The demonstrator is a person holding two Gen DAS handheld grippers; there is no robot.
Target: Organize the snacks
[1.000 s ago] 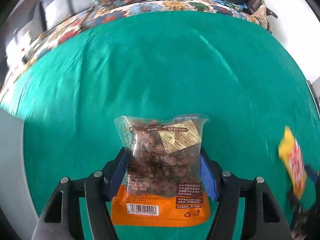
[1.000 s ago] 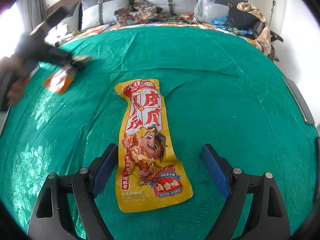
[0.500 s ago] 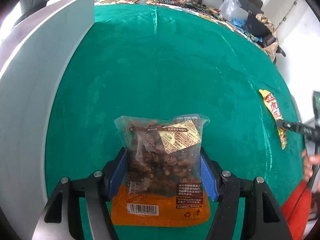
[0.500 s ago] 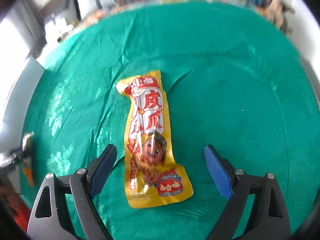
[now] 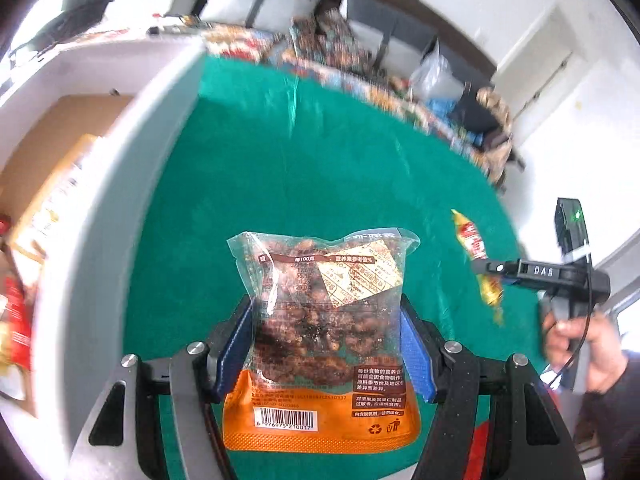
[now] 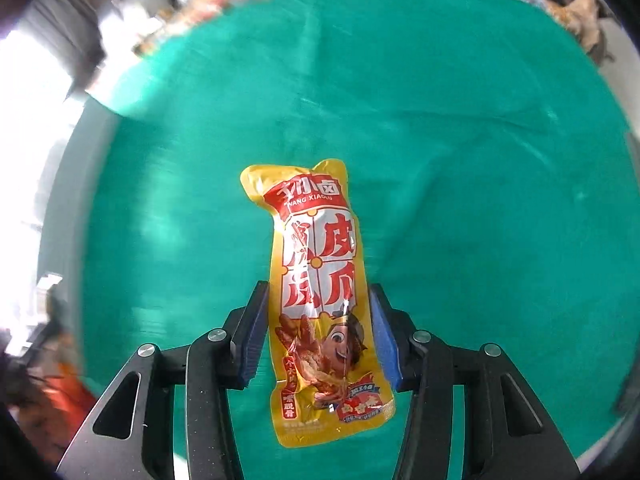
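Note:
My left gripper (image 5: 326, 332) is shut on a clear and orange bag of brown snacks (image 5: 324, 320) and holds it above the green tablecloth (image 5: 320, 168). My right gripper (image 6: 318, 326) is shut on a long yellow and red snack packet (image 6: 320, 292), lifted off the green cloth (image 6: 460, 140). The right gripper (image 5: 486, 267) with the yellow packet (image 5: 474, 244) also shows at the right in the left wrist view, held by a hand.
A grey-white bin wall (image 5: 120, 200) runs along the table's left edge. Behind it lies a cardboard box (image 5: 52, 184) and red packets (image 5: 14, 316). A patterned cloth and cushions (image 5: 332, 44) lie beyond the table's far edge.
My right gripper has closed on the yellow packet and lifted it off the cloth. My left gripper has carried the snack bag left, toward the grey bin wall.

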